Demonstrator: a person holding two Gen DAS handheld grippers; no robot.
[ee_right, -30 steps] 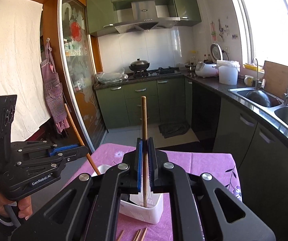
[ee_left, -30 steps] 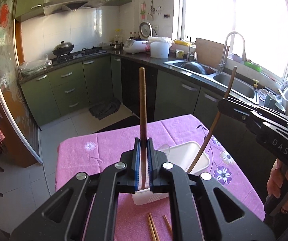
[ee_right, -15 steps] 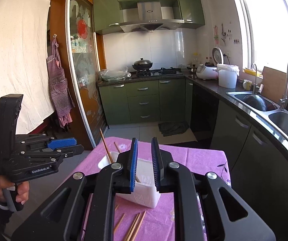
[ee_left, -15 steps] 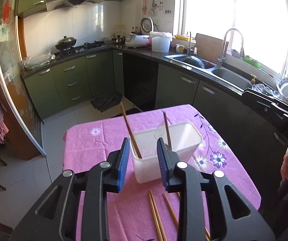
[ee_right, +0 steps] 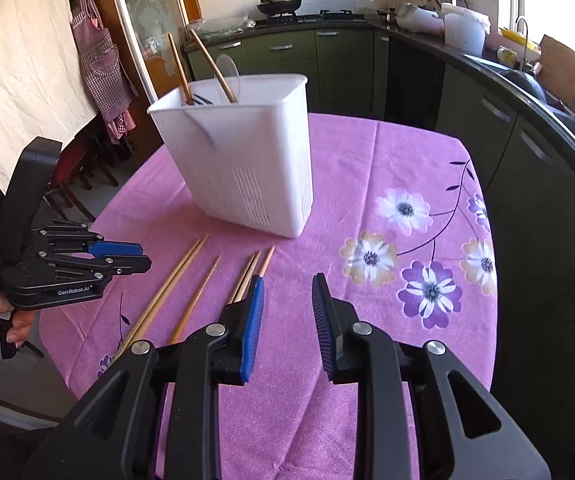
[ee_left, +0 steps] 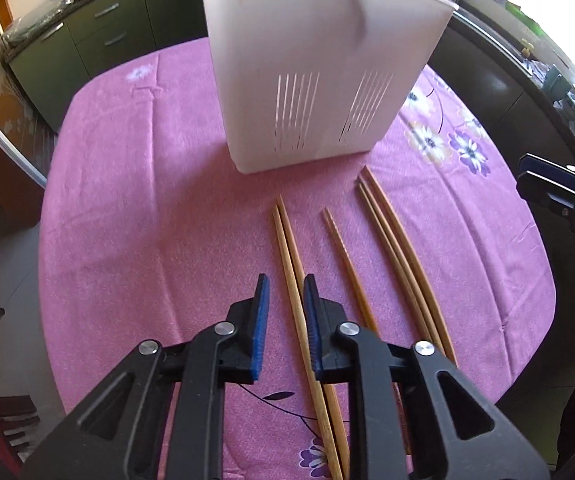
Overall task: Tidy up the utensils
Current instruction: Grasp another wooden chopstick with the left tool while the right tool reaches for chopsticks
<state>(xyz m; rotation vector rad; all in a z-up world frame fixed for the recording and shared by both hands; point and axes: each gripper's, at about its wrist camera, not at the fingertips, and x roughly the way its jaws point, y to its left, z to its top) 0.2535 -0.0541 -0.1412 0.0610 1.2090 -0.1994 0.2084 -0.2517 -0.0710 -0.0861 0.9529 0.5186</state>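
Observation:
A white slotted utensil holder (ee_left: 319,68) (ee_right: 247,160) stands on the pink flowered tablecloth. Two wooden chopsticks (ee_right: 207,64) lean inside it. Several more chopsticks lie on the cloth in front of it: a pair (ee_left: 291,264) (ee_right: 163,292), a single one (ee_left: 347,264) (ee_right: 195,300), and a bunch of three (ee_left: 399,256) (ee_right: 247,276). My left gripper (ee_left: 285,292) is open, low over the cloth, with the pair lying between its blue pads. My right gripper (ee_right: 287,292) is open and empty, just right of the bunch.
The table (ee_right: 407,160) is small, with edges close on all sides. Green kitchen cabinets (ee_right: 327,60), a stove and a sink counter lie behind. A chair and a hanging apron (ee_right: 99,60) are at the left.
Both grippers dropped their chopsticks into the holder, opened, and have come down from above the holder to just over the chopsticks lying on the cloth.

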